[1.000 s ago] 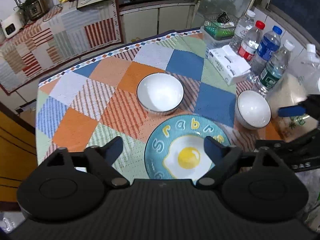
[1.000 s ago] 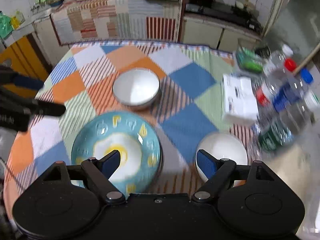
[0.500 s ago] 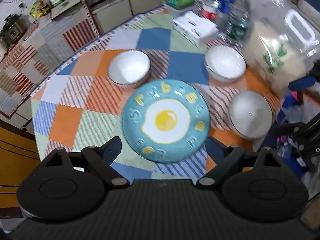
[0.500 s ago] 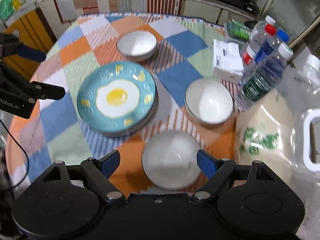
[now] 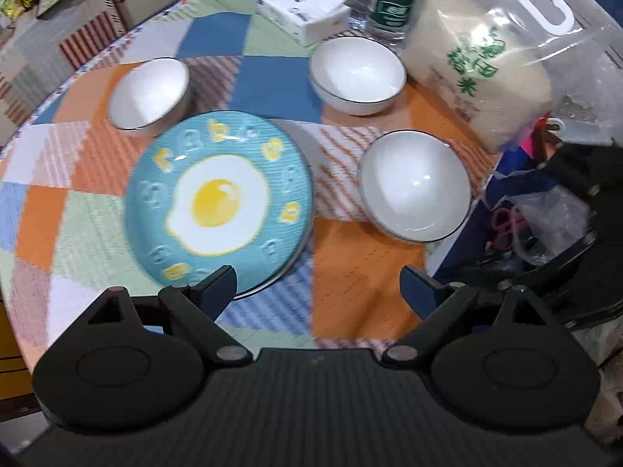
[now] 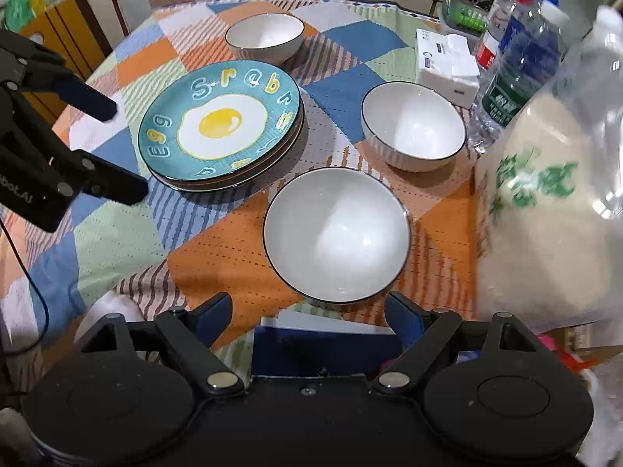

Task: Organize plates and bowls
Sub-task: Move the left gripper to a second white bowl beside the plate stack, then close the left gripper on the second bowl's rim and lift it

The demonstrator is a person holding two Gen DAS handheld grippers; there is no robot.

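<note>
Both grippers pulled back, jaws spread; stacked plates (image 6: 222, 124) beneath hidden, bottles (image 5: 385, 0) cropped.

Stacked teal egg-print plates (image 6: 222, 124) lie flat; three white bowls (image 6: 337, 233) (dark-rimmed, upright) stand apart beside them.

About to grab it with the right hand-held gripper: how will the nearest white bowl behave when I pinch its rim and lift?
The nearest white bowl looks glazed and glossy, so its rim may be slippery between the fingers. It appears ceramic: stiff, fairly heavy, and likely to chip if knocked against the ribbed bowl behind it. Held by one edge, it may tilt. The right hand-held gripper is open.
</note>
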